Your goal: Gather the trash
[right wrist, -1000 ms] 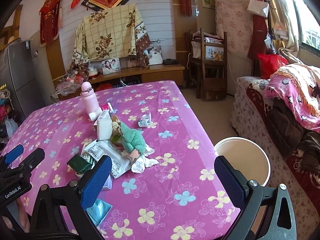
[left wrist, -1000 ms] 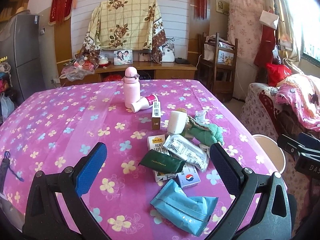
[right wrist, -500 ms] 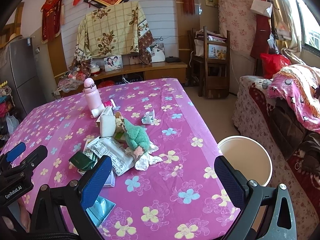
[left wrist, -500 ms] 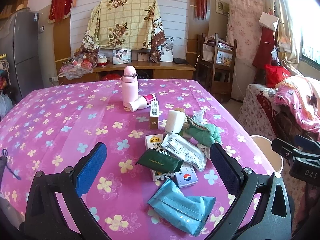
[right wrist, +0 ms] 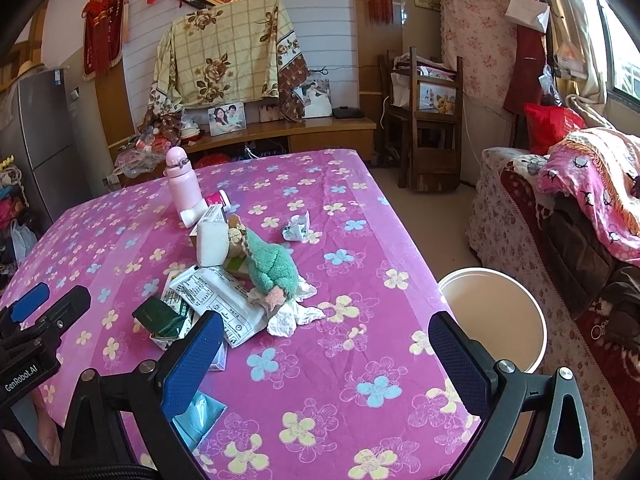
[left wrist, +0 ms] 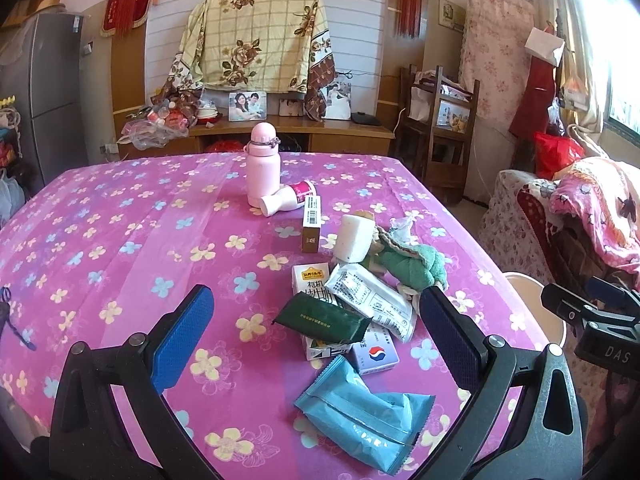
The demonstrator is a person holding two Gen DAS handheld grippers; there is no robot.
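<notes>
Both grippers hover over the near edge of the table, released and holding nothing. The left gripper has its blue pads spread wide; between them lies the trash heap. The right gripper is equally wide apart, with bare flowered cloth between its fingers.

In the left view, the heap sits at 1 o'clock from table centre. A blue pack lies nearest, at 6 o'clock of the heap. Just beyond it a green pouch rests on a carton, with a small white box touching at its 4 o'clock. A white wrapper overlaps the carton at 3 o'clock. Beyond that a green plush leans against a white block. A slim box stands upright at 11 o'clock of the block. Farther back a pink bottle stands upright, with a small white bottle on its side touching its base.

In the right view, crumpled tissue lies under the plush, and a paper ball sits apart at 1 o'clock of the heap. A pale bin stands on the floor beside the table's right edge, at 3 o'clock.
</notes>
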